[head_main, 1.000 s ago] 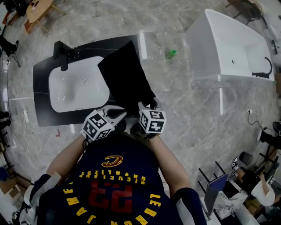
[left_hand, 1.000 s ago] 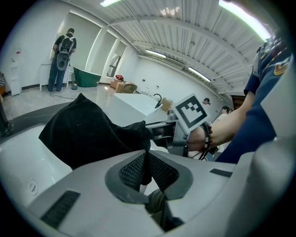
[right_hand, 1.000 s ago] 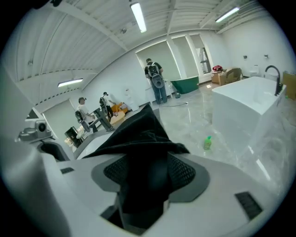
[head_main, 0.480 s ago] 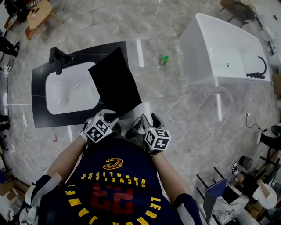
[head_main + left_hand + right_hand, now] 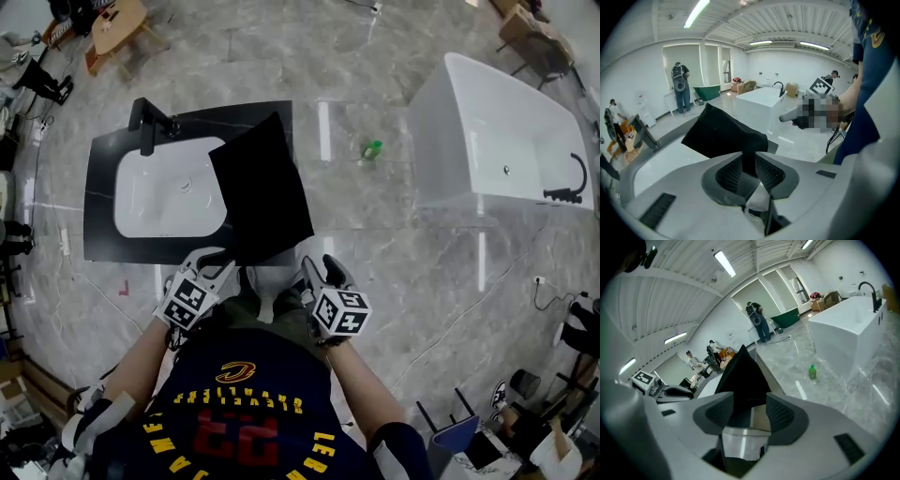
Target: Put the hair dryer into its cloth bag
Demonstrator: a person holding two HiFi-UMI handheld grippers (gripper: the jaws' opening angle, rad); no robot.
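Observation:
The black cloth bag (image 5: 262,192) lies spread over the right part of the black sink counter (image 5: 101,202), its near edge past the counter's front. My left gripper (image 5: 223,261) is at the bag's near left corner. A strip of the bag (image 5: 749,161) sits pinched in its narrow jaw gap. My right gripper (image 5: 319,267) is at the near right corner with its jaws standing wider apart, and the bag's edge (image 5: 743,394) reaches in between them. I cannot make out the hair dryer in any view.
A white basin (image 5: 164,192) with a black faucet (image 5: 148,122) fills the counter's left. A white bathtub (image 5: 506,131) stands at the right, and a green bottle (image 5: 372,148) is on the marble floor. People stand far off (image 5: 680,89).
Both grippers have drawn back toward my body and a little apart. The bag stays over the counter in about the same place.

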